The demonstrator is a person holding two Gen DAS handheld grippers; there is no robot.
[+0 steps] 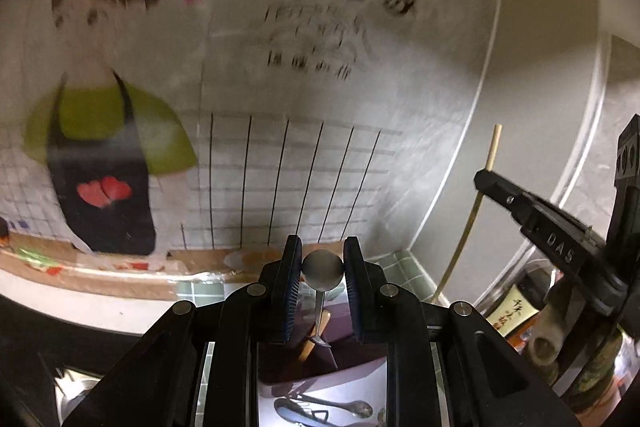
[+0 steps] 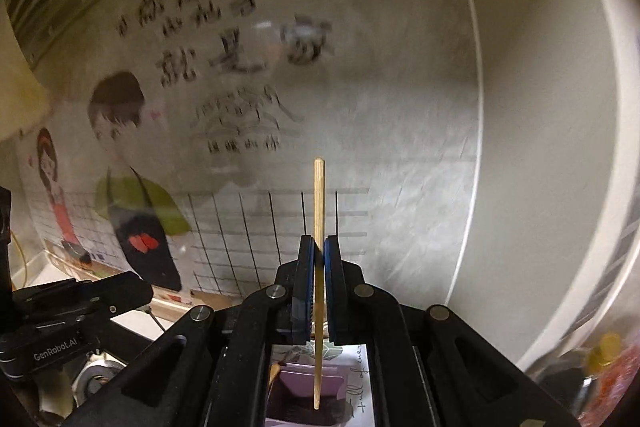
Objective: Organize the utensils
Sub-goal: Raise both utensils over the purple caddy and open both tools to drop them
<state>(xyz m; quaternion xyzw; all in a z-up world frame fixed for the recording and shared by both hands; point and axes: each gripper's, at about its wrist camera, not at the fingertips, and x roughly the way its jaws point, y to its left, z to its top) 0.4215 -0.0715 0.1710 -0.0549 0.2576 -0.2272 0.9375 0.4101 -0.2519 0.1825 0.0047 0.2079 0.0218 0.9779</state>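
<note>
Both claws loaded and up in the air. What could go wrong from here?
1. The left claw pinches the spoon only across its round bowl, handle hanging: it may swivel or slip.
2. The right claw holds one thin chopstick; it could rotate.
3. Both views are blurred, claws close together: collision risk.

A steel spoon [image 1: 322, 269] hangs bowl-up, its handle pointing down toward a purple holder [image 1: 304, 367]. To the right, a pale wooden chopstick [image 2: 319, 267] stands upright, its lower tip over that holder.
</note>
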